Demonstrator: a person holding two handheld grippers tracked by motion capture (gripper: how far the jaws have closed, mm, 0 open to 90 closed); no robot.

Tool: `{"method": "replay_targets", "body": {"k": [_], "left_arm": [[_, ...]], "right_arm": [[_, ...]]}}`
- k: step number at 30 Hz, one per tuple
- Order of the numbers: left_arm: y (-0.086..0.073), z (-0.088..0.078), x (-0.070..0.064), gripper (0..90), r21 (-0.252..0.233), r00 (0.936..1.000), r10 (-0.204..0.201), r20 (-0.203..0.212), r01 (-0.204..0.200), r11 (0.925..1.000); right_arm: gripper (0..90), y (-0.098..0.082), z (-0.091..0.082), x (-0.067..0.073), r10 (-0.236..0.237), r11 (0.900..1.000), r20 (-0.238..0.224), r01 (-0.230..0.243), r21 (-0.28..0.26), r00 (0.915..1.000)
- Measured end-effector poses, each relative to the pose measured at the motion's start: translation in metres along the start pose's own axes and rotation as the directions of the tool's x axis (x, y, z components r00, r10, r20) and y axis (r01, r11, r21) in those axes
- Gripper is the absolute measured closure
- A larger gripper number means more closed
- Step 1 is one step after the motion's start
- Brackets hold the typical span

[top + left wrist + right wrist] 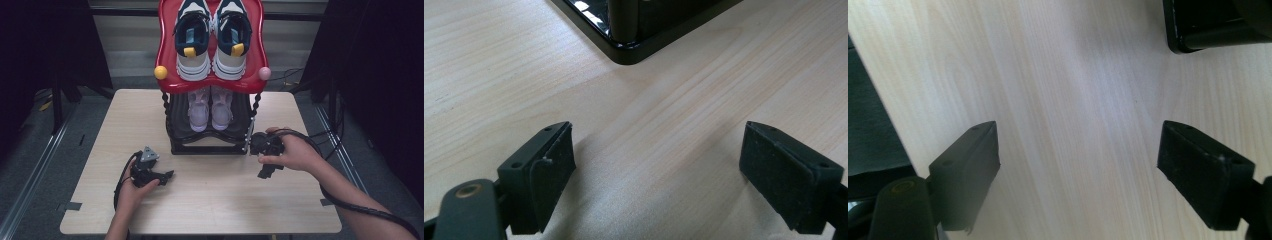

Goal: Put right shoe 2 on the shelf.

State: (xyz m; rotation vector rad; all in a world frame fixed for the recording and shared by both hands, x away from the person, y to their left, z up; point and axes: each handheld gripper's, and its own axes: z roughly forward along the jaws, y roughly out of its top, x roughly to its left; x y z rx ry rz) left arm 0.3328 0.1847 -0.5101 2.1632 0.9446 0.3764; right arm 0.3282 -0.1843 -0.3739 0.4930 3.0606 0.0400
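**Shoe rack fully loaded, both grippers idle beside it**

Shoe rack work was judged to be at or near its end, since nothing was held in either gripper. Nearest the person, the left gripper was rested low on the wooden surface, its fingers spread wide over bare wood, with a black corner of the rack's base seen just ahead of them. The right gripper was held near the rack's front right corner, its fingers likewise spread and gripping nothing. Farther back, the rack stood at the middle of the surface's far side. A pale pink pair of shoes was set side by side on its black lower shelf, and a navy and white pair on the red upper shelf. No loose shoe was seen on the surface, so little appeared to be left.
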Motion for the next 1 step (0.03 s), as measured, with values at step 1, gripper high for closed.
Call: {"method": "replay_targets", "body": {"k": [1], "left_arm": [[0.0,0.0,0.0,13.8,0.0,1.0,0.0,0.0,0.0,1.0]], "right_arm": [[16.3,-0.0003,0.003,0.0,0.004,1.0,-0.006,-0.004,-0.006,1.0]]}}
